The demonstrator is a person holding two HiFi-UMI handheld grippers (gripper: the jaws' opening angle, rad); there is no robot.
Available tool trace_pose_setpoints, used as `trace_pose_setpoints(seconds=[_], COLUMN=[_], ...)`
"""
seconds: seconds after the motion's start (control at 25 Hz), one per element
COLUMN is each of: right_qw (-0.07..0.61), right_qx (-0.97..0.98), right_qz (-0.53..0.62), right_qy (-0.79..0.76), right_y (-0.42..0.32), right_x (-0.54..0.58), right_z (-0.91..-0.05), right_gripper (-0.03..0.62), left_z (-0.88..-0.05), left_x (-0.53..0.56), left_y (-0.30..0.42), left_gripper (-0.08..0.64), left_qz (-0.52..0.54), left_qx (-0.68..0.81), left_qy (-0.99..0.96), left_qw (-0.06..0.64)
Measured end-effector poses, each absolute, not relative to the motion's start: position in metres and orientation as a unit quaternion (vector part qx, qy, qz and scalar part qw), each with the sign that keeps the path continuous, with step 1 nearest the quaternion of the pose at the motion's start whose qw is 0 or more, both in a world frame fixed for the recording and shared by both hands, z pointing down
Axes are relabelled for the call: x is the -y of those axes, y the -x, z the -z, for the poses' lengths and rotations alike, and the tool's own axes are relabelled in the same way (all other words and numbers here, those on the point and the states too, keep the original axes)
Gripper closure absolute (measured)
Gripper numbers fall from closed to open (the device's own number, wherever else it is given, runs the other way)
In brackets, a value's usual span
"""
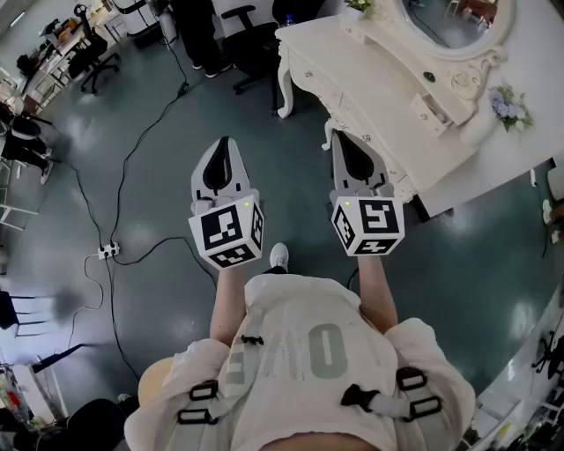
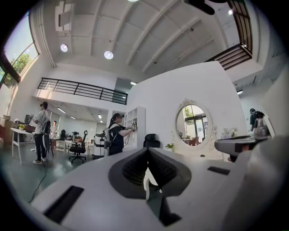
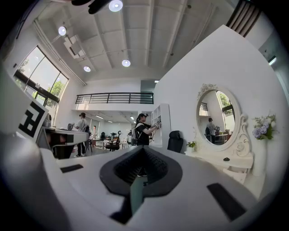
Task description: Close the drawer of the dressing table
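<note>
While the person stands on the grey floor (image 1: pixel 159 176), both grippers are held level in front of the chest, side by side and well apart. The left gripper (image 1: pixel 224 143) is clenched with nothing in it: its own view shows the jaws meeting, with only a thin slit of light between the dark pads. The right gripper (image 1: pixel 332 134) is clamped on nothing too, its jaws together in its own view.

The white table (image 1: pixel 352 79) stands ahead and to the right, and its far end is cut off by the edge of the head view. The right gripper's tip lies near the table's front edge, but that view does not show whether they touch. In the right gripper view the table sits off to the right, clear of the jaws.

The oval mirror (image 1: pixel 449 22) loses its top to the frame. A small drawer (image 1: pixel 432 112) below the mirror juts out from the base. How far out it stands is hard to make out. Pale flowers (image 1: pixel 509 107) sit beside it.

Cables and a power strip (image 1: pixel 107 251) lie on the floor to the left. People far off in both gripper views are too small to read.
</note>
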State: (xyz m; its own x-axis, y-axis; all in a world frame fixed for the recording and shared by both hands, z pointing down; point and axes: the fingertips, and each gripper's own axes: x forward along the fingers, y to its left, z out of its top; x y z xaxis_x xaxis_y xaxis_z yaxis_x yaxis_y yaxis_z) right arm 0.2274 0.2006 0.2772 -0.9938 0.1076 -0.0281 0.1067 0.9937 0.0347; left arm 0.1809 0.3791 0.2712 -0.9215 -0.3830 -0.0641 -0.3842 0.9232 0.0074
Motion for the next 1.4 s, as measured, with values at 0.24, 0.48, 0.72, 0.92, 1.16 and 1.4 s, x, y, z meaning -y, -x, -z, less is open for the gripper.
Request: trace_pose_setpoints(seconds=[0.24, 0.48, 0.72, 0.92, 1.16, 1.4], right_qw=[0.009, 0.003, 0.000, -0.009, -0.009, -0.024], right_qx=[-0.998, -0.998, -0.997, -0.996, -0.997, -0.996], right_qz=[-0.013, -0.003, 0.023, 0.022, 0.013, 0.017], right_qy=[-0.052, -0.065, -0.078, -0.085, -0.082, -0.082], right_y=[-0.217, -0.204, -0.175, -0.137, -0.091, -0.062], right_x=[-0.202, -0.212, -0.221, -0.235, -0.255, -0.258], right_z=[-0.280, -0.285, -0.290, -0.293, -0.295, -0.312], right_gripper=[0.584, 0.584, 0.583, 0.583, 0.583, 0.583], left_z=[-0.275, -0.283, -0.292, -0.294, -0.292, -0.308], left_x=[-0.381, -0.391, -0.404, -0.418, -0.442, -0.455], left_y=[-0.173, -0.162, -0.132, -0.096, -0.053, -0.026], left_gripper=[0.540, 0.540, 0.540, 0.540, 0.540, 0.540], left_qz=[-0.007, -0.016, -0.032, -0.036, -0.034, -0.039], left_qx=[-0.980, -0.981, -0.982, -0.981, -0.981, -0.982], left_qy=[0.196, 0.194, 0.187, 0.191, 0.192, 0.185], left_qw=[0.027, 0.019, 0.011, 0.009, 0.021, 0.010])
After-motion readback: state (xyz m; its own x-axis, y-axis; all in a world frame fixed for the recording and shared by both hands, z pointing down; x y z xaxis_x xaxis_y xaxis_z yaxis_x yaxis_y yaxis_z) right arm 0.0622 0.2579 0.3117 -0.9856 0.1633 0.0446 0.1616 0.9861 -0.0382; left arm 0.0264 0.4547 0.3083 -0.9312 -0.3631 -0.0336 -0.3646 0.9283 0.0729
